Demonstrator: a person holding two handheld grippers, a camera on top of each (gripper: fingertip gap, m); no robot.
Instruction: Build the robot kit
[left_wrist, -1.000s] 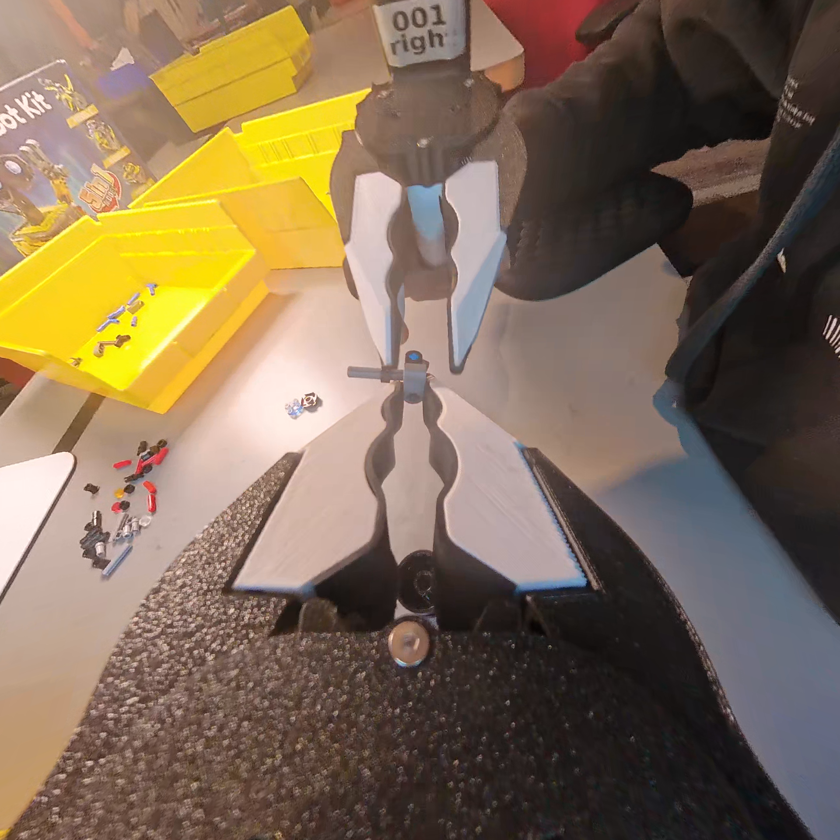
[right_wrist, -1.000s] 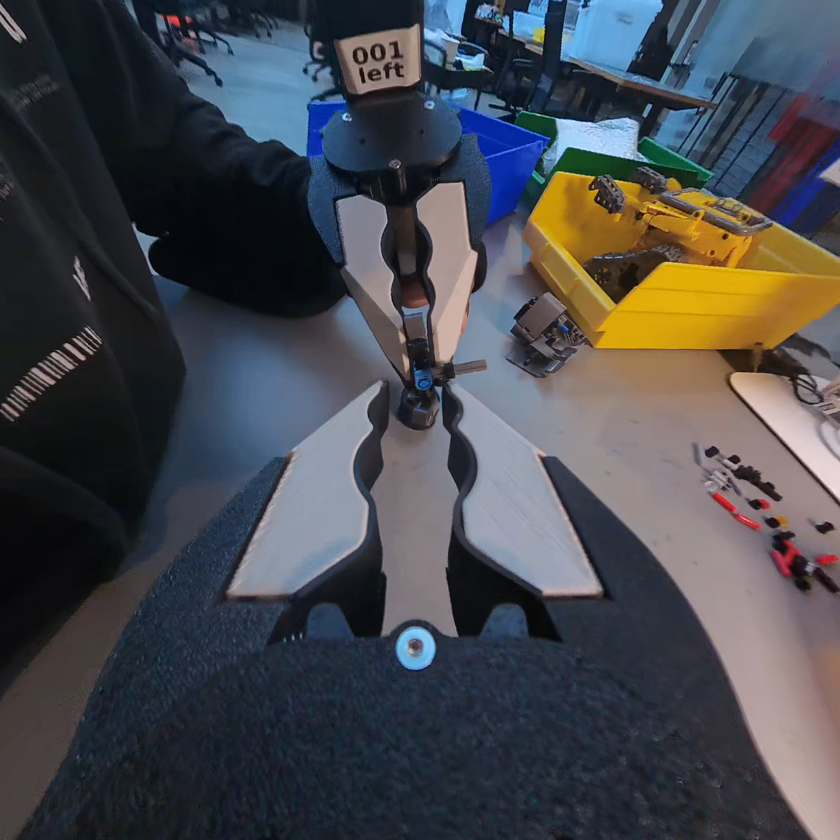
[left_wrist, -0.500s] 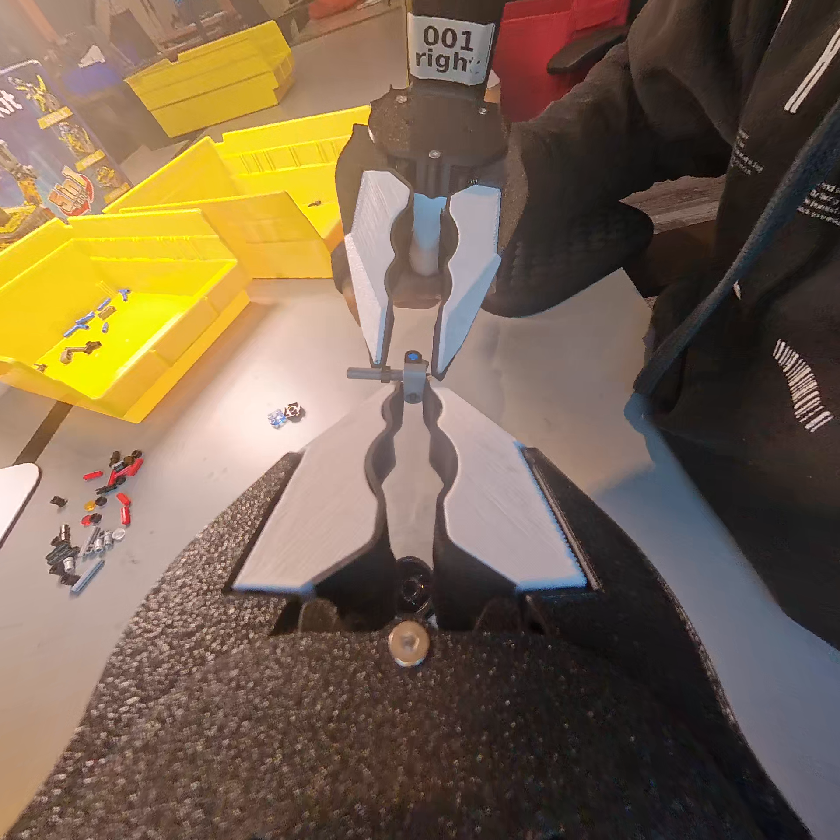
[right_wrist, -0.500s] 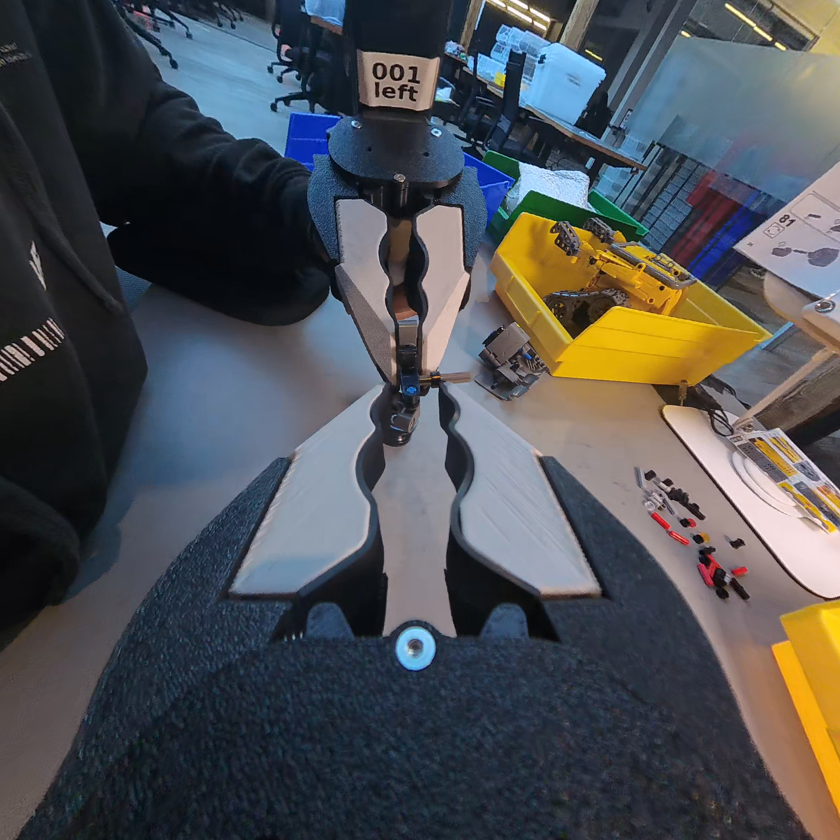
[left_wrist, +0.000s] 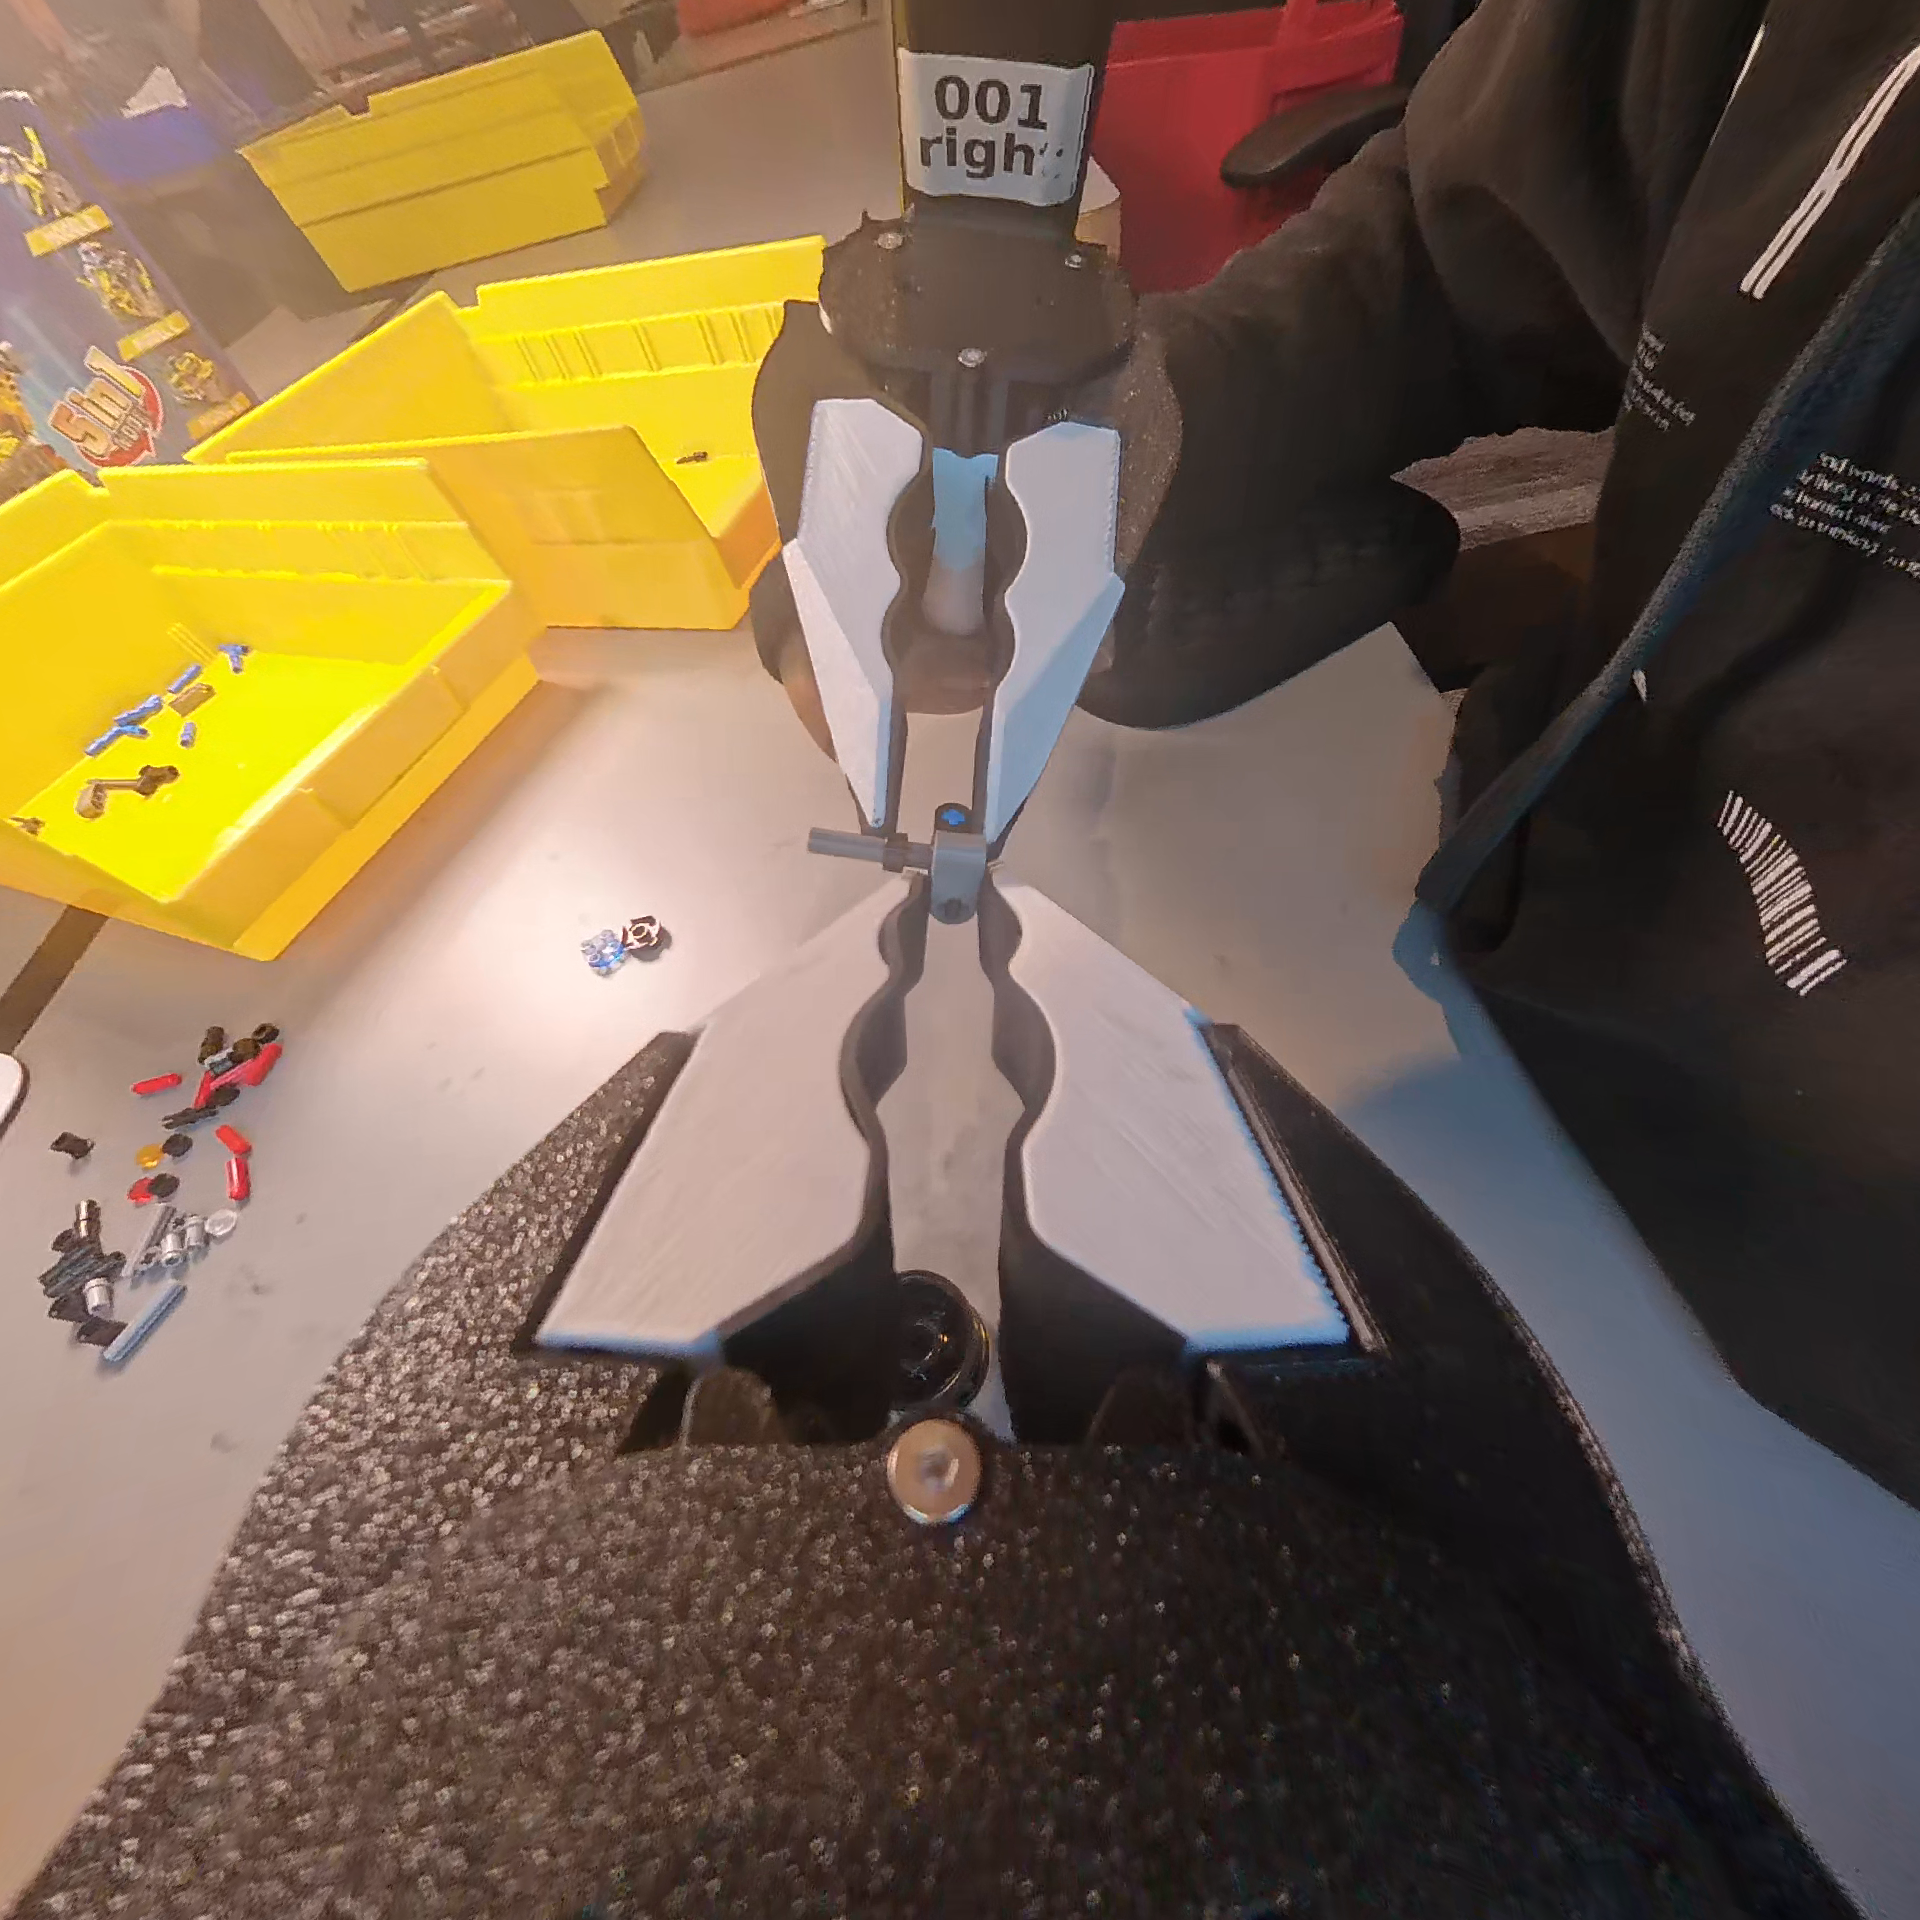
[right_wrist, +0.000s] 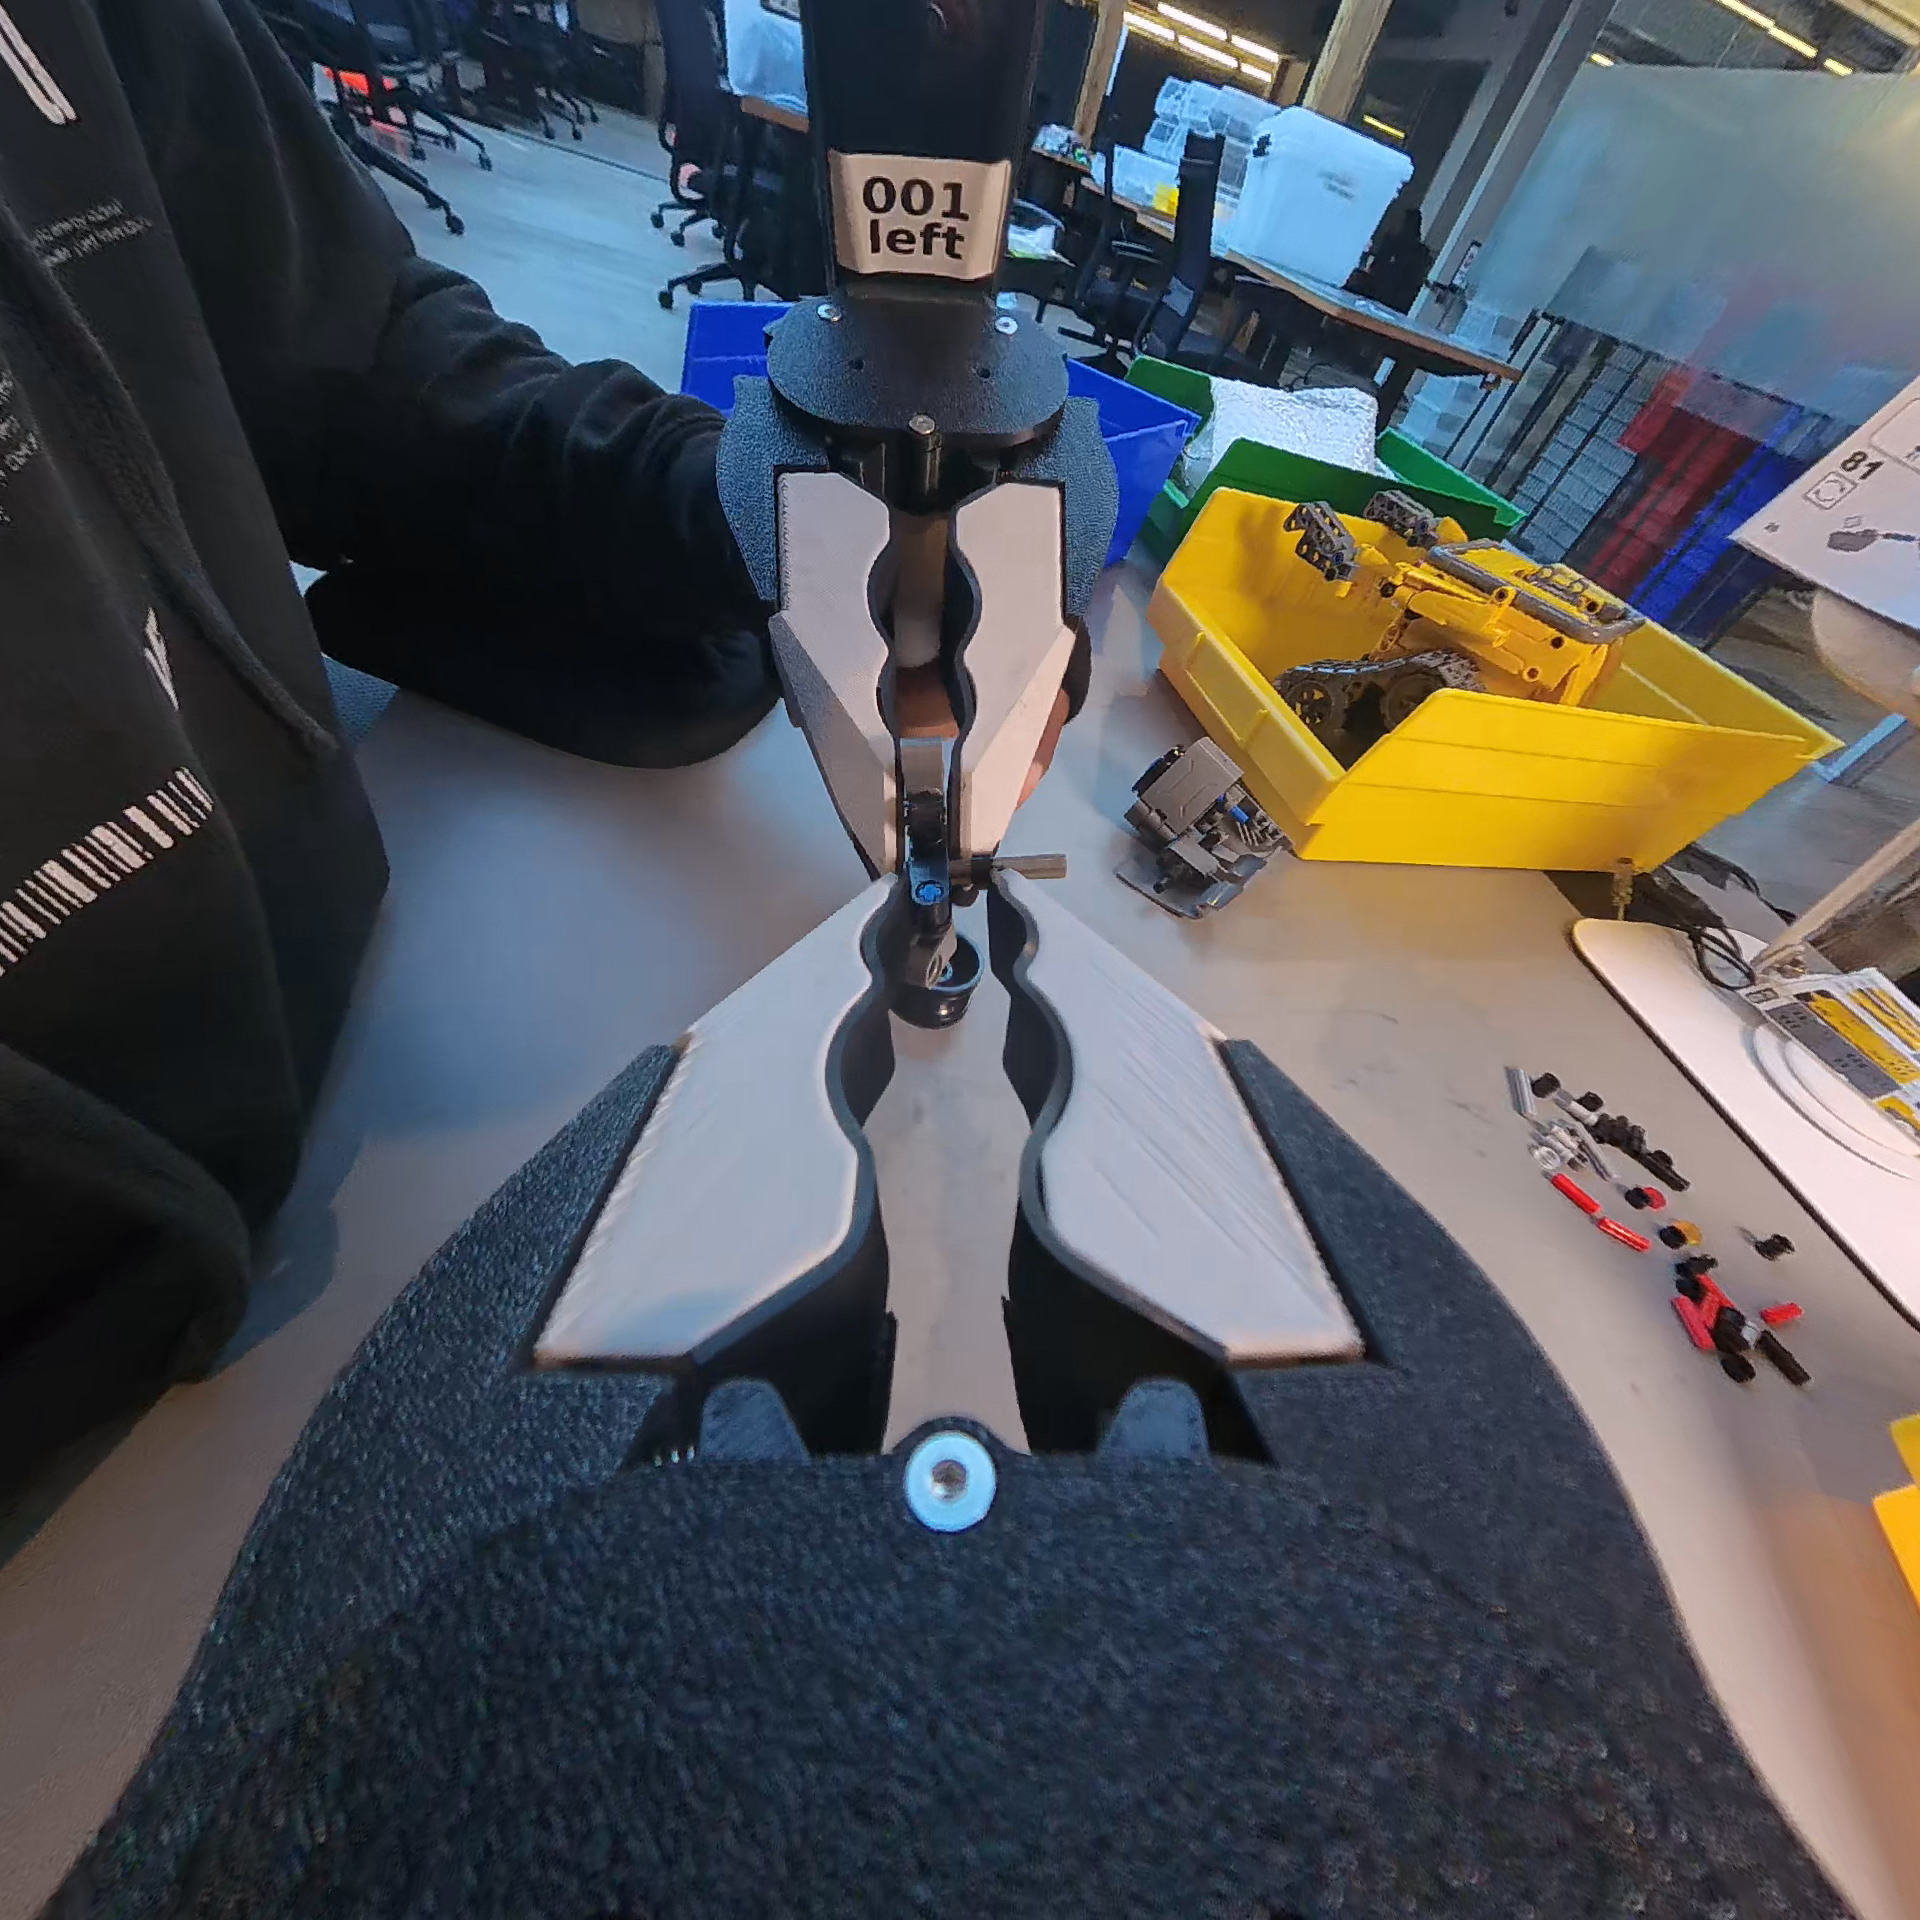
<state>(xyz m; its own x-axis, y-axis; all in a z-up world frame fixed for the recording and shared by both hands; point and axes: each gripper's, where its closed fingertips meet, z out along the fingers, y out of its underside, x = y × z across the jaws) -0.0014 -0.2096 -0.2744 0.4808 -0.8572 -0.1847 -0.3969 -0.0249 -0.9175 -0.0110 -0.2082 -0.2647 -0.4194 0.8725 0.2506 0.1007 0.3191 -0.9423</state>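
Observation:
My left gripper is shut on a small grey connector. The connector carries a blue pin and a grey axle that sticks out sideways. My right gripper meets it tip to tip above the table. Its fingers close narrowly around a black round piece at the near end of the same little assembly, just behind the blue pin. The right gripper faces the left wrist view, and the left gripper faces the right wrist view. Black-sleeved hands hold both.
Yellow bins with a few small parts stand at the left. Loose small parts and two tiny pieces lie on the grey table. A yellow bin holds a tracked model, beside a grey sub-assembly and a white board. My two grippers' fingertips are within a few centimetres of each other.
The two grippers stay tip to tip while both views swing slightly. The right gripper's fingers have narrowed around the part, and the black round piece now sits a little deeper between them.

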